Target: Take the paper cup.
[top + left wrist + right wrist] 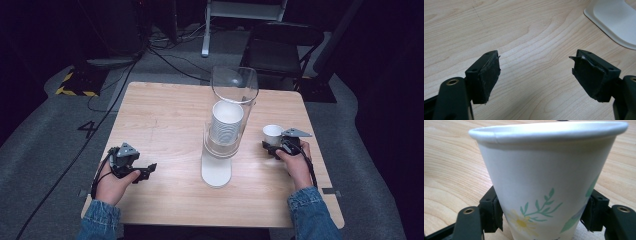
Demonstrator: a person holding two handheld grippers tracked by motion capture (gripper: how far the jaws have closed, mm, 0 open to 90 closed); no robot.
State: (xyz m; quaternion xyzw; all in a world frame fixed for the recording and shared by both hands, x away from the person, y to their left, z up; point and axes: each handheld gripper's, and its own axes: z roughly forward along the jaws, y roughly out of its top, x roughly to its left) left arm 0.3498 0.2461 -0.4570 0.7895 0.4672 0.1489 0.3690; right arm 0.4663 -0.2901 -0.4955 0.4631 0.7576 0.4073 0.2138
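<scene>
A white paper cup (273, 133) printed with a daisy and green leaves (549, 170) stands upright at the right of the wooden table (165, 115). My right gripper (270, 146) is shut on its lower part, a black pad pressing on each side (542, 213). A clear tube holds a stack of white cups (226, 125) at the table's middle, on a white base (216, 172). My left gripper (149, 170) rests low at the front left, open, with only bare wood between its pads (535, 72). The white base (614, 22) lies off its right jaw.
A dark folding chair (280, 50) stands on the floor beyond the table's far edge. Cables (170, 57) run across the grey carpet at the back left. Bare wood stretches across the table's left half and along its front edge.
</scene>
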